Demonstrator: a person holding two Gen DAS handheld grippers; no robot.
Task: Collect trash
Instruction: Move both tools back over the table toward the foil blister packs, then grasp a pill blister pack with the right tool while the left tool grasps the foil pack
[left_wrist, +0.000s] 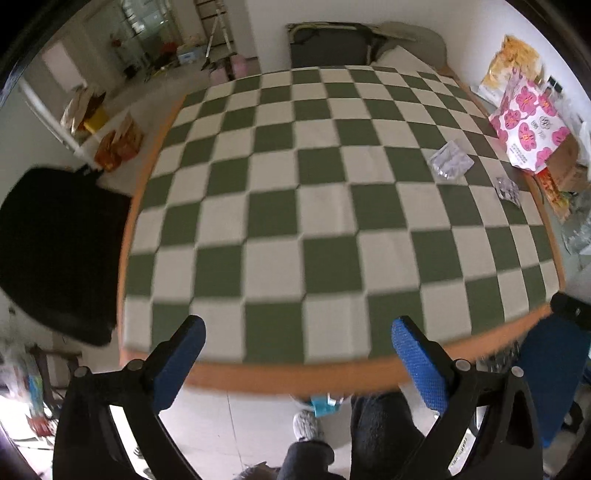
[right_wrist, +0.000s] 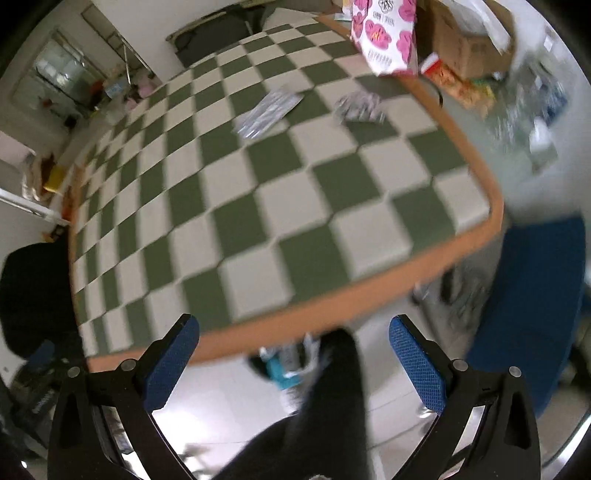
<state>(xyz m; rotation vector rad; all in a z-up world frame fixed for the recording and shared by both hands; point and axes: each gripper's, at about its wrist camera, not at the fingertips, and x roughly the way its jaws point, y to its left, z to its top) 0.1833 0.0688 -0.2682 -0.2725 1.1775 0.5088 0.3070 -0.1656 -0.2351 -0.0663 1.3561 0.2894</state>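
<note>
Above the near edge of the checkered table, the left gripper hung with jaws wide and nothing between them, and the right gripper was likewise spread wide and empty. Left of the table sat a black chair. Toward the far right of the cloth lay the trash: a flat silvery wrapper and, nearer the right edge, a smaller crumpled wrapper. Both were well apart from either gripper. Just beyond them, at the far right corner, stood a pink flowered bag, with cardboard boxes and snack packets heaped past the table's right rim; a blue chair stood off the near right corner.

Thin foil lying flat on cloth would likely slip from the pads or drag the cloth up with it. A reach from the right risked nudging the crumpled wrapper over the edge into the clutter. Both views were blurred, so finer detail could not be told.
</note>
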